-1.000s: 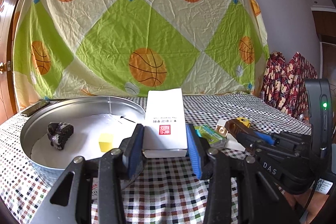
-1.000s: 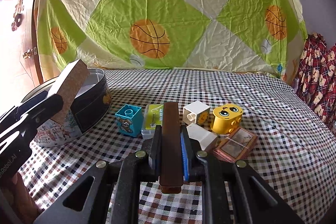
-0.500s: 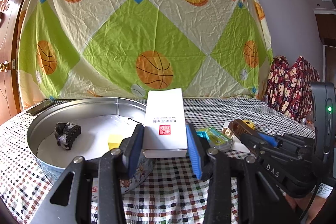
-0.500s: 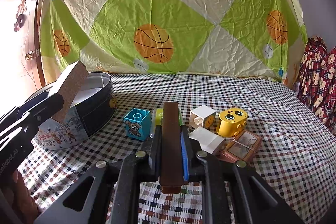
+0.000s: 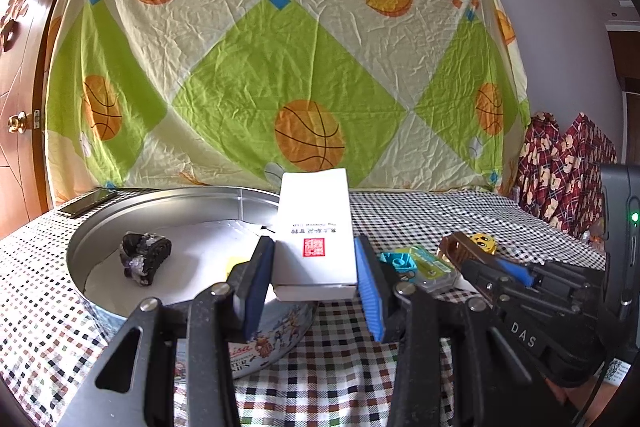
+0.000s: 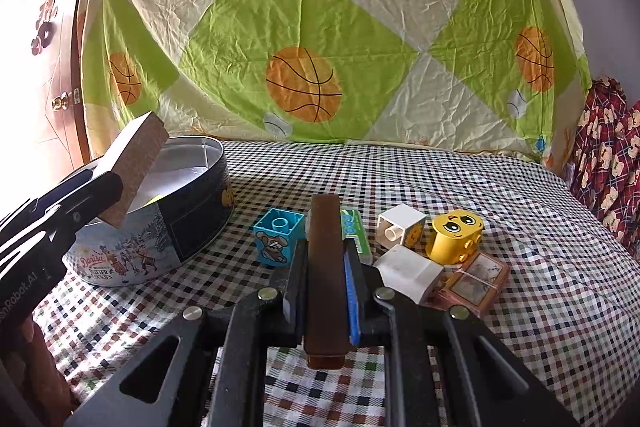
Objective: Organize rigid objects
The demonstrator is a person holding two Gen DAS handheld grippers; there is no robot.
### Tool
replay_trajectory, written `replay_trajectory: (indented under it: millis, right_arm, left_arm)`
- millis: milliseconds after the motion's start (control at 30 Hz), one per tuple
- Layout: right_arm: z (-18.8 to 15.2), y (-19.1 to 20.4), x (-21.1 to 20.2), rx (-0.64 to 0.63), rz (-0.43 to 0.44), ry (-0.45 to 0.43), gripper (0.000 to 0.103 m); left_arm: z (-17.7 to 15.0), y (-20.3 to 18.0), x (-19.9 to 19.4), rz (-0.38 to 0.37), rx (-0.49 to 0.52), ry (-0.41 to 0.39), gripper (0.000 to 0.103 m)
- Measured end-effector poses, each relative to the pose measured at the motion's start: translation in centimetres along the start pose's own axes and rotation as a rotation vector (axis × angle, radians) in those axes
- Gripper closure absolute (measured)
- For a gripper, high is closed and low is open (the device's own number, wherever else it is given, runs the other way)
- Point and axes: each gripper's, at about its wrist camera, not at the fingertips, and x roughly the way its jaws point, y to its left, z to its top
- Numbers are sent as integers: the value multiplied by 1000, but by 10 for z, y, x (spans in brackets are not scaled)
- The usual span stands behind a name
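My left gripper (image 5: 314,291) is shut on a white box (image 5: 316,231) with a red stamp and holds it above the near rim of the round cookie tin (image 5: 168,199). The tin holds a dark lumpy object (image 5: 144,255) and a yellow block (image 5: 236,261) on white paper. My right gripper (image 6: 326,291) is shut on a brown bar (image 6: 326,267), held above the checked cloth. In the right wrist view the left gripper (image 6: 80,199) shows at the left with the box (image 6: 134,155) tilted over the tin (image 6: 172,223).
On the cloth lie a blue block (image 6: 278,239), a green case (image 6: 354,229), a white cube (image 6: 402,231), a yellow face block (image 6: 456,237), a white piece (image 6: 410,273) and a pink framed tile (image 6: 472,281). A phone (image 5: 88,201) lies behind the tin.
Both grippers have lifted a little and moved slightly toward the tin, each keeping its object. The objects on the cloth have not moved.
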Motion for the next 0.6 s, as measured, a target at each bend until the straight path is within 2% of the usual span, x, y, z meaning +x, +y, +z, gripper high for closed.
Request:
replay_trajectory:
  millis: [600]
  right_arm:
    - [0,25,3,-35,36,-10,86]
  left_arm:
    - [0,21,-2,43,-21,-10,63]
